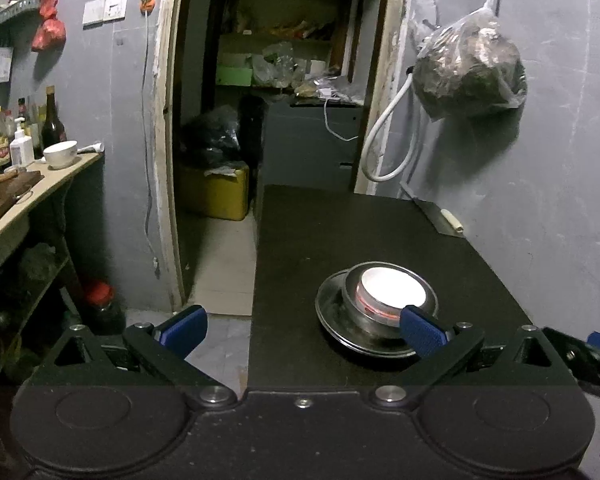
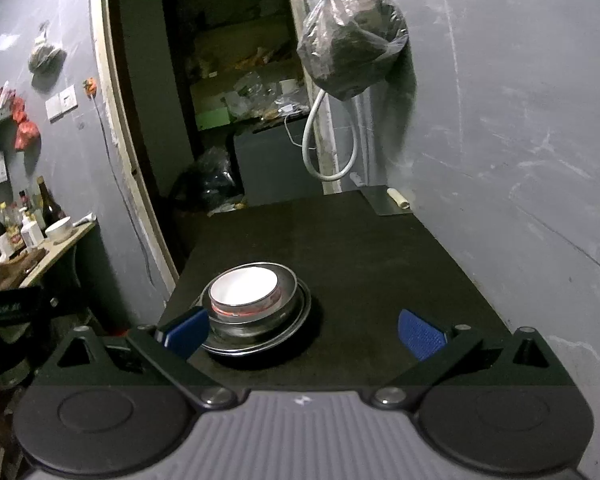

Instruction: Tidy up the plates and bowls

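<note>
A black table [image 1: 340,240] is filling the middle and lower right of the left wrist view, and running up the centre of the right wrist view [image 2: 360,248] toward the grey wall. Hanging at the upper right of the left view is a clear plastic bag [image 1: 468,68] stuffed with dark brownish contents that are too blurred to make out; it is showing at the top centre of the right view [image 2: 352,40]. At the far left of the left view a pale counter [image 1: 32,200] is carrying bottles and a white bowl [image 1: 60,154], whose inside is hidden from this angle.

The stack is sitting on the table, lower right of centre in the left view and lower left of centre in the right: a flat metal plate [image 1: 332,320] at the bottom, a metal bowl [image 1: 354,312] standing in it, and a white bowl with a red band [image 1: 392,288] nesting inside that. The white bowl's interior is glaring bright, with nothing visible in it.

The left gripper [image 1: 302,330] is hanging with its blue pads spread wide, the right-hand pad overlapping the near rim of the stack in the picture, pinching nothing. The right gripper [image 2: 304,334] is likewise spread wide and holding nothing, its left-hand pad lying just beside the stack's near edge
</note>
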Action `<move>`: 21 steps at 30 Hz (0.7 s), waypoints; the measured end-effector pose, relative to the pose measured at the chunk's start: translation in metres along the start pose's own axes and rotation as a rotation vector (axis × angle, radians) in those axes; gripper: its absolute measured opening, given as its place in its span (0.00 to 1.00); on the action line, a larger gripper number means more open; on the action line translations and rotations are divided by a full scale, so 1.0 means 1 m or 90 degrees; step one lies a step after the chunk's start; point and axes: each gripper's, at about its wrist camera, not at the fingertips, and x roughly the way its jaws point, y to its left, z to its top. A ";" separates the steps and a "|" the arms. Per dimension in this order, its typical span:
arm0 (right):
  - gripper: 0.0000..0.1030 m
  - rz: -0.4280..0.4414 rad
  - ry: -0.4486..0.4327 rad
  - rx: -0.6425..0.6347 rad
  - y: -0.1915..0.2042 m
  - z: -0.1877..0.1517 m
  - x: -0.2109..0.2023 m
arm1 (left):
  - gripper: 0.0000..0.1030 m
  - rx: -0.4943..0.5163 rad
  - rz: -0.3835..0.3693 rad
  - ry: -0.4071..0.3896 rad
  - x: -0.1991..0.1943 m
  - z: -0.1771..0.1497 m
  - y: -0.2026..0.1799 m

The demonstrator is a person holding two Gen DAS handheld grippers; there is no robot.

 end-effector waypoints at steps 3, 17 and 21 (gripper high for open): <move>1.00 -0.003 -0.004 0.000 0.003 -0.001 -0.005 | 0.99 0.002 0.002 0.001 -0.006 -0.004 0.003; 1.00 -0.048 -0.035 0.016 0.040 -0.006 0.006 | 0.99 0.071 -0.080 0.003 0.007 -0.003 0.035; 1.00 -0.077 -0.045 0.001 0.049 -0.005 0.006 | 0.99 0.067 -0.097 0.002 0.018 0.002 0.045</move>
